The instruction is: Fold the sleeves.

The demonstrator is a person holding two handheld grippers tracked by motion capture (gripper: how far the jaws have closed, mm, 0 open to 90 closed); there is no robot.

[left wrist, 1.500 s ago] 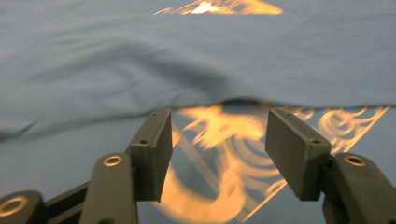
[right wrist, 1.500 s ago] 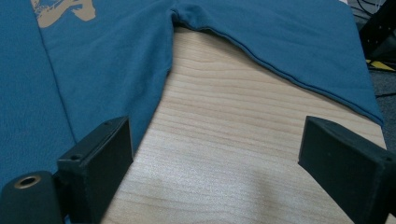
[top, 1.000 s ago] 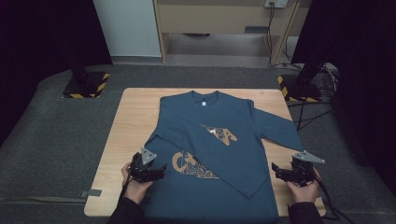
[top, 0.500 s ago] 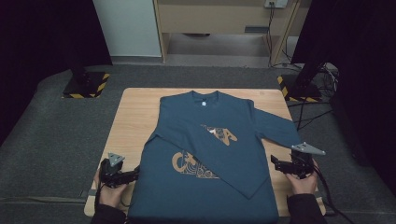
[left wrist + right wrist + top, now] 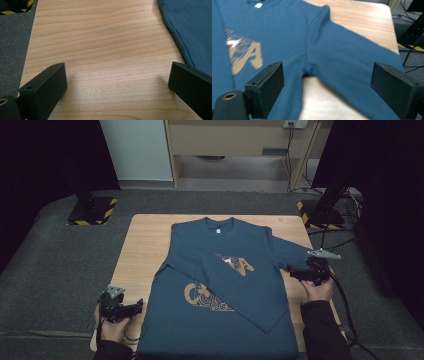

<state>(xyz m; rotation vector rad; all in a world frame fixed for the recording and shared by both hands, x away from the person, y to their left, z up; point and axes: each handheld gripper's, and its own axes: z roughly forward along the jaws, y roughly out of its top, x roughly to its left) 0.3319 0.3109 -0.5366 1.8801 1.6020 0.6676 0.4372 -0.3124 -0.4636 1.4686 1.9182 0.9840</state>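
A dark blue T-shirt (image 5: 220, 270) with an orange print (image 5: 207, 297) lies face up on the wooden table (image 5: 145, 245). Its left sleeve is folded across the chest, and the right sleeve (image 5: 292, 252) lies spread toward the right edge. My left gripper (image 5: 137, 305) is open at the near left corner, over bare wood (image 5: 100, 50) just left of the shirt's side edge (image 5: 190, 27). My right gripper (image 5: 292, 270) is open too, hovering by the right sleeve (image 5: 352, 57) near the armpit seam, with the print (image 5: 244, 55) to its left. Neither holds anything.
Black stands on yellow-striped bases sit on the grey floor at the table's far left (image 5: 92, 212) and far right (image 5: 320, 215). Cables (image 5: 345, 245) trail beside the right edge. A wooden cabinet (image 5: 240, 140) stands behind.
My left gripper moved away from the shirt's left edge, out to the near left corner of the table. My right gripper moved forward along the right edge to the spread sleeve.
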